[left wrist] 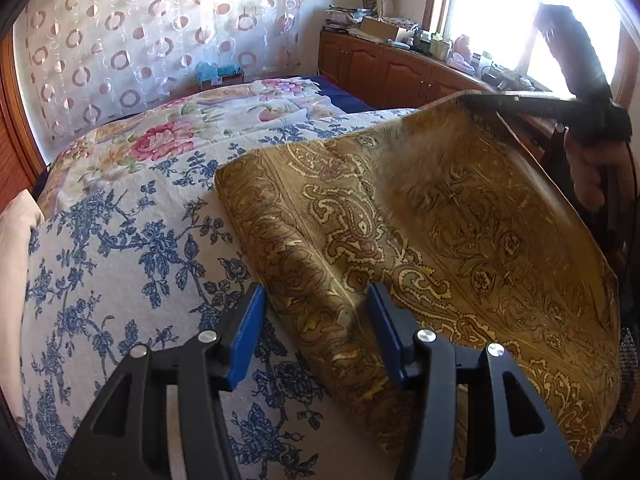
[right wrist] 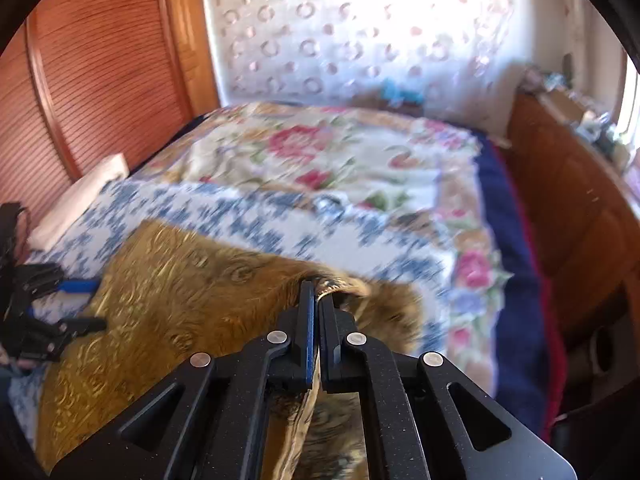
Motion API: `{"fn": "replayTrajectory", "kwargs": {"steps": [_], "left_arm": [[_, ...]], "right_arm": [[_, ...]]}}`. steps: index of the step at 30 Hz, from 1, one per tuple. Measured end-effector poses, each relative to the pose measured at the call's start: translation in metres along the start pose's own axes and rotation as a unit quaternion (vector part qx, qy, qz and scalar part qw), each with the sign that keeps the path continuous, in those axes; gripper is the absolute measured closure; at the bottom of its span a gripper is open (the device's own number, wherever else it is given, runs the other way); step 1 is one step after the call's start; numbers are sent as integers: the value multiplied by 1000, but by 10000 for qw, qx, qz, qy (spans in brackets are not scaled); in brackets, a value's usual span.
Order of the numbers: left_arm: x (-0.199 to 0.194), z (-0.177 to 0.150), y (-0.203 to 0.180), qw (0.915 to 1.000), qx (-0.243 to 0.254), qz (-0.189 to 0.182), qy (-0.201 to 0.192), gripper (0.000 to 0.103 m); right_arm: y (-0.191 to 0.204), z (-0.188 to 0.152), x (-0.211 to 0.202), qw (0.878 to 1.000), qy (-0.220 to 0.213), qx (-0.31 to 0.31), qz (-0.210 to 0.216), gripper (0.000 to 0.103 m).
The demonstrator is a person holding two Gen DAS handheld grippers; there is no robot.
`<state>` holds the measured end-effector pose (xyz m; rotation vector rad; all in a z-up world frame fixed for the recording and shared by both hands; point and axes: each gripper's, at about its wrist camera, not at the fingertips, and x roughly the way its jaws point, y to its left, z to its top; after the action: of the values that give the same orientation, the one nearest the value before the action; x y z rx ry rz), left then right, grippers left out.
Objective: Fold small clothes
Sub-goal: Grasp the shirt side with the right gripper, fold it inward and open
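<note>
A gold paisley cloth [left wrist: 440, 220] [right wrist: 160, 300] lies partly folded on the blue-flowered bed sheet [left wrist: 120, 240] [right wrist: 280, 220]. My left gripper [left wrist: 316, 308] stands open astride the cloth's raised left fold near its front end, and its blue pads do not press on it. In the right wrist view the left gripper [right wrist: 90, 304] shows at the cloth's left edge. My right gripper [right wrist: 318, 292] is shut on the cloth's edge, which runs between its pads. In the left wrist view the right gripper [left wrist: 472, 98] holds that far corner lifted off the bed, with a hand [left wrist: 592, 172] behind it.
A pink-flowered quilt [left wrist: 180, 136] [right wrist: 320, 152] covers the far half of the bed. Wooden cabinets [left wrist: 400, 68] with clutter on top run along the right under a window. A slatted wooden door [right wrist: 100, 80] stands at the left, and a pale folded cloth [right wrist: 80, 196] lies beside it.
</note>
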<state>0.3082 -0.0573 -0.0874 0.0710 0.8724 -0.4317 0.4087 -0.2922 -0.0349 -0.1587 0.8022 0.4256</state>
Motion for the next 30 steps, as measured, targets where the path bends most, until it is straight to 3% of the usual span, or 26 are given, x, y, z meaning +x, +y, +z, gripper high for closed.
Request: {"fn": "replayTrajectory", "kwargs": {"steps": [8, 12, 16, 22, 30], "left_arm": [[-38, -4, 3, 9990, -143, -91, -406, 51], [-51, -12, -5, 9988, -95, -92, -469, 51], [-64, -24, -12, 9985, -151, -93, -518, 51], [-83, -41, -28, 9981, -163, -53, -585, 51], [-102, -62, -57, 9980, -24, 25, -630, 51]], "right_arm": [[-9, 10, 0, 9965, 17, -183, -815, 103], [-11, -3, 1, 9947, 239, -166, -990, 76], [-8, -24, -25, 9966, 128, -50, -817, 63], [12, -80, -69, 9984, 281, 51, -480, 63], [33, -143, -111, 9987, 314, 180, -346, 63]]}}
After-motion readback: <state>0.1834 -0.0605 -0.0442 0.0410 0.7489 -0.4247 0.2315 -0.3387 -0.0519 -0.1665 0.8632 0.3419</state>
